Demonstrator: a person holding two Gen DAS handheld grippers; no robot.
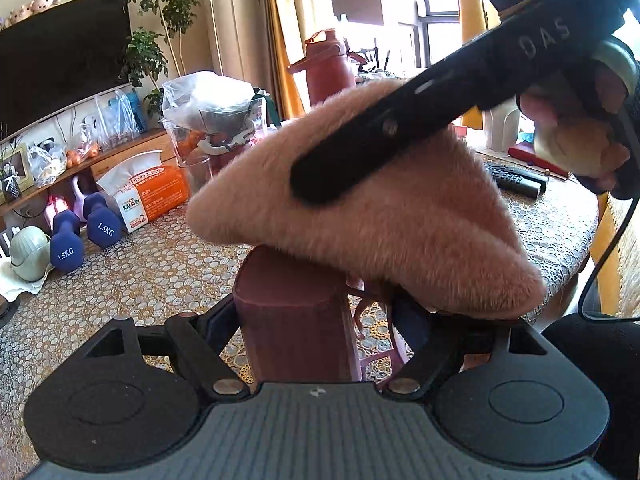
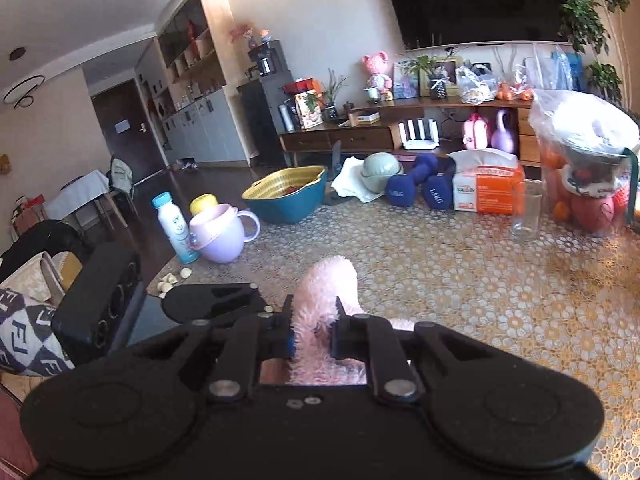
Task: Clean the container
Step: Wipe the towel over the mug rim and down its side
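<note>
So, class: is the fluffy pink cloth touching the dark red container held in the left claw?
Touching. The left wrist view shows the cloth draped directly over the container's top, no gap between them.

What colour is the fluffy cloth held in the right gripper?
Pale pink. The fluffy cloth shows best in the left wrist view, draped over the container.

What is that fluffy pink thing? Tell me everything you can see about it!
The fluffy pink cloth looks soft and shaggy, like plush or microfibre, in a pale peachy pink. It is bunched into a folded wedge, not spread flat. The right gripper has its jaws shut on it, a tuft poking out past them. In the left wrist view it rests over the top of the dark red container, which sits between the left gripper's jaws, above the patterned tablecloth.
</note>
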